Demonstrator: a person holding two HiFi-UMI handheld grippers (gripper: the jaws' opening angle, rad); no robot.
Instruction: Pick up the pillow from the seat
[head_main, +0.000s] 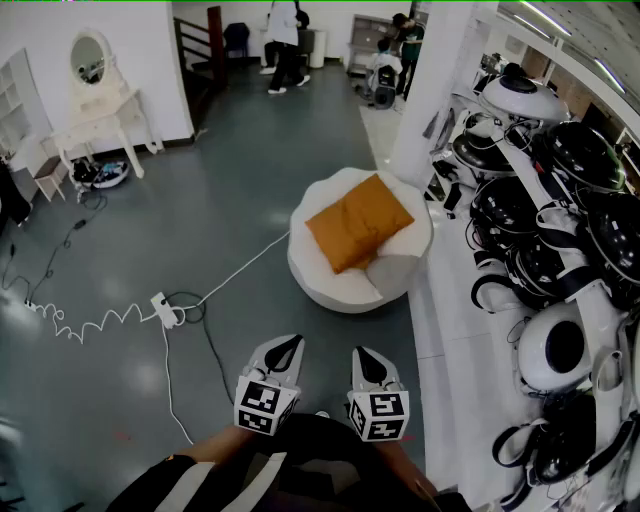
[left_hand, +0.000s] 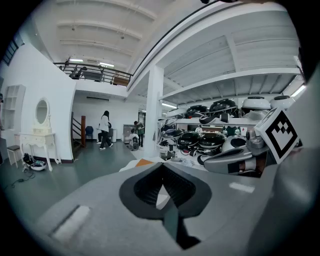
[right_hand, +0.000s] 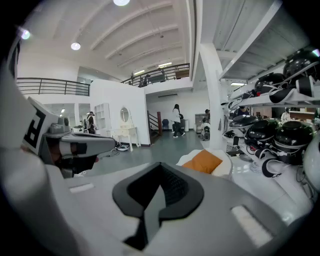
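Observation:
An orange pillow (head_main: 358, 221) lies tilted on a round white seat (head_main: 330, 283) in the middle of the grey floor; the right gripper view shows the pillow (right_hand: 202, 161) ahead and to the right, and only an orange corner (left_hand: 144, 162) peeks over the left gripper's body. My left gripper (head_main: 286, 346) and right gripper (head_main: 363, 355) are side by side near the lower edge of the head view, well short of the seat. Both are shut with nothing between their jaws.
A white pillar (head_main: 430, 85) stands just behind the seat. Racks of black and white robot parts (head_main: 545, 215) fill the right side. A white cable and power strip (head_main: 163, 308) trail across the floor to the left. A dressing table (head_main: 98, 105) stands far left; people (head_main: 284, 40) are at the back.

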